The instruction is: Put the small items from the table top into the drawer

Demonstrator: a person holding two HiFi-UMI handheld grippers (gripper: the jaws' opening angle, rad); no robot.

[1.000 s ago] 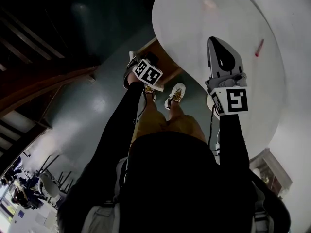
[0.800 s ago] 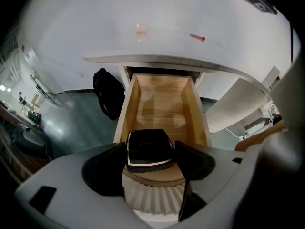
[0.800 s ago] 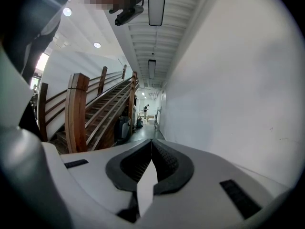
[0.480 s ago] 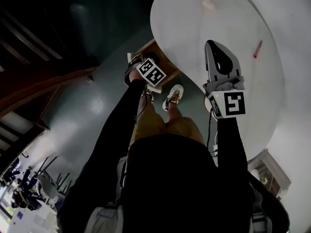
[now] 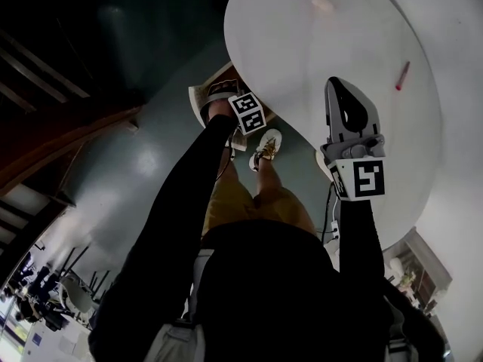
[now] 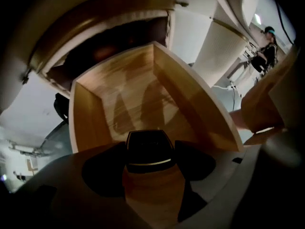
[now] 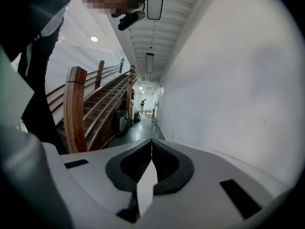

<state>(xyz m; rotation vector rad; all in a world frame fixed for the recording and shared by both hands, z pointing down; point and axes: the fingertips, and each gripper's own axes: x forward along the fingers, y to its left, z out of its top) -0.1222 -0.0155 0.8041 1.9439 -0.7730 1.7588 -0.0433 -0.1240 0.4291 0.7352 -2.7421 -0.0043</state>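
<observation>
The drawer (image 6: 119, 94) stands pulled out from under the left edge of the surface (image 5: 294, 51). Your left gripper (image 5: 213, 99) is at the drawer's outer end, with a small item (image 6: 149, 147) between its jaws, above the drawer's floor. Your right gripper (image 5: 337, 87) is over the surface, close to its near rim. A thin item (image 5: 402, 75) lies on the surface to its right and farther off; another item (image 5: 322, 4) lies at the far side, well apart from both
</observation>
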